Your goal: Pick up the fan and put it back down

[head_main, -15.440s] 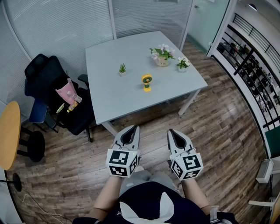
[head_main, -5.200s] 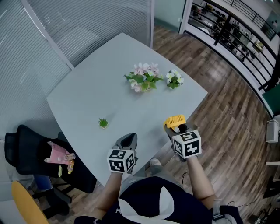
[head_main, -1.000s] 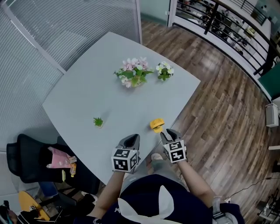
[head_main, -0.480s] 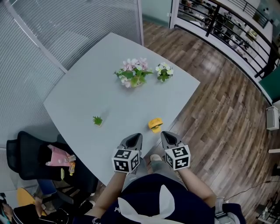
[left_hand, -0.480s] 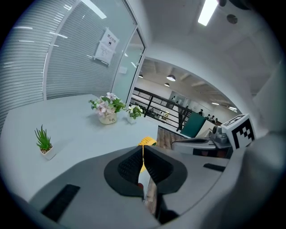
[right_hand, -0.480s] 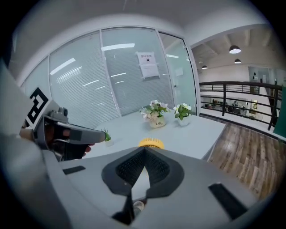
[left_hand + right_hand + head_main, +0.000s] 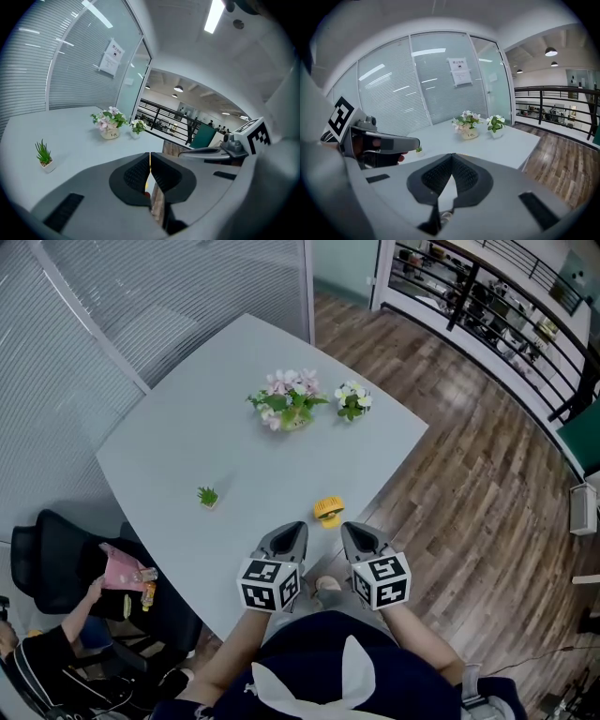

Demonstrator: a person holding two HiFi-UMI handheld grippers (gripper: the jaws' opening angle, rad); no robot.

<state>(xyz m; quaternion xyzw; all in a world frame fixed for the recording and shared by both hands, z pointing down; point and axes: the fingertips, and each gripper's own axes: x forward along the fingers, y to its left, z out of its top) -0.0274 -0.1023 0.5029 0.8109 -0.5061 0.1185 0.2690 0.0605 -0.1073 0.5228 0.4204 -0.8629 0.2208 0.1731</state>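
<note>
The small yellow fan [image 7: 328,512] stands on the grey table [image 7: 187,456] close to its near edge. My right gripper [image 7: 351,532] hovers just in front of the fan, clear of it, jaws shut with nothing between them. My left gripper [image 7: 292,532] hangs beside it to the left, also shut and empty. In the left gripper view the left gripper [image 7: 150,159] has its pads pressed together. In the right gripper view the right gripper [image 7: 451,161] has its jaws closed too, and the fan is hidden behind them.
A pot of pink flowers [image 7: 289,399] and a small white-flowered pot [image 7: 352,401] stand at the far side. A tiny green plant [image 7: 207,496] sits at the left. A black chair [image 7: 84,568] and a seated person [image 7: 47,652] are at lower left. A railing [image 7: 487,306] runs along the right.
My right gripper has let go of the fan, shut empty and drawn back toward me. Both grippers have risen a little. The fan stays on the table.
</note>
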